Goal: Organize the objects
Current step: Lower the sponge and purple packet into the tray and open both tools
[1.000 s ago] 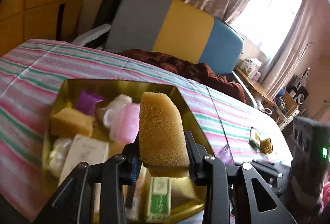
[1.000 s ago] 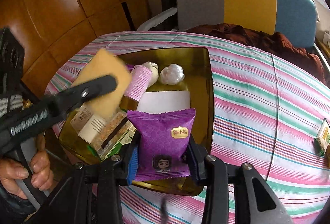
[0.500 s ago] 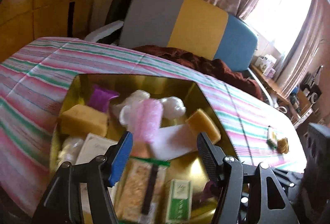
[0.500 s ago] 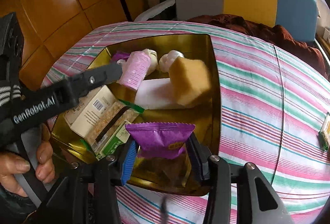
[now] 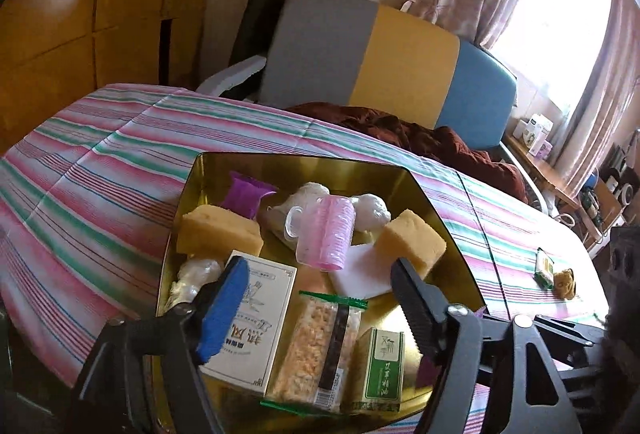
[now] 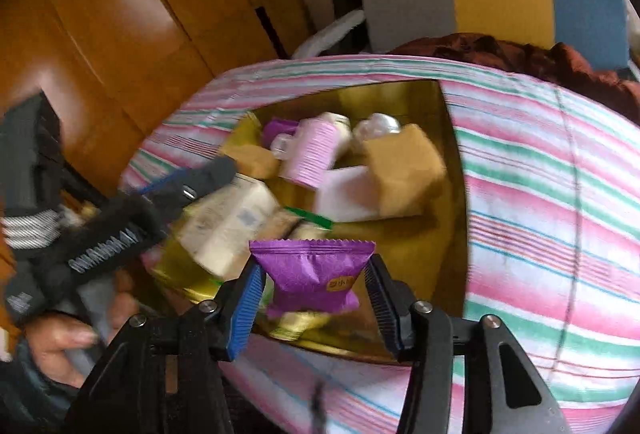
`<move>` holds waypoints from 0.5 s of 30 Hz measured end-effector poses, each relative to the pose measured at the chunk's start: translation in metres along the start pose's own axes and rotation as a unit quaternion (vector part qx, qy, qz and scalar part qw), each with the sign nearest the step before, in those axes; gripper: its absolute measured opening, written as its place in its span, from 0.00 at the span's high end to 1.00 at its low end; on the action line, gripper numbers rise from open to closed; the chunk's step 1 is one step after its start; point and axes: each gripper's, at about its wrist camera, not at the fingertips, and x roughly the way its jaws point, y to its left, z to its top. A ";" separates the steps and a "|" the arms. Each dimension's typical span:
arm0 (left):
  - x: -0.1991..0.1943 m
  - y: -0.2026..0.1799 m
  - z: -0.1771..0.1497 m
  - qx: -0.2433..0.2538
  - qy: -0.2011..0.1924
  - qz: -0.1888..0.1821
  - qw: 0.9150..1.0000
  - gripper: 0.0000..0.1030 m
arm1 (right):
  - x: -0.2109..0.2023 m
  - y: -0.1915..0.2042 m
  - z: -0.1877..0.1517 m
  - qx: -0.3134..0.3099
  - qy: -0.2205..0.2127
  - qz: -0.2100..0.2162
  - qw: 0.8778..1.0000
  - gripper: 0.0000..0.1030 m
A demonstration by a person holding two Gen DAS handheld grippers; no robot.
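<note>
Right wrist: right gripper (image 6: 314,300) jaws opening, purple snack packet (image 6: 312,274) between, unclamped, over gold tray (image 6: 454,202) near edge. Light, crinkly, slippery; best pinched mid-body. Left gripper (image 5: 320,302) opening, empty.

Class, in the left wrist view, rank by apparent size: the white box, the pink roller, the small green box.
1. white box, though nearness to the camera inflates it.
2. pink roller and small green box: too alike to rank.

Glossy metal tray (image 5: 432,190), porous sponge (image 5: 412,240), seemingly foil packet (image 6: 312,274)
</note>
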 end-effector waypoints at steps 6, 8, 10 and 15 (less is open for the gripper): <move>-0.008 0.008 0.000 -0.008 -0.006 0.009 1.000 0.23 | 0.001 0.001 -0.004 -0.017 -0.005 -0.071 0.997 0.24; -0.010 0.010 -0.001 -0.010 -0.009 0.013 1.000 0.22 | 0.000 0.000 -0.006 -0.015 -0.005 -0.072 0.997 0.24; -0.012 0.011 -0.001 -0.008 -0.011 0.018 1.000 0.22 | -0.001 0.002 -0.006 -0.021 -0.007 -0.076 0.997 0.24; -0.018 0.006 -0.002 0.007 -0.022 0.041 0.999 0.17 | -0.005 0.008 -0.007 -0.034 -0.021 -0.089 0.995 0.24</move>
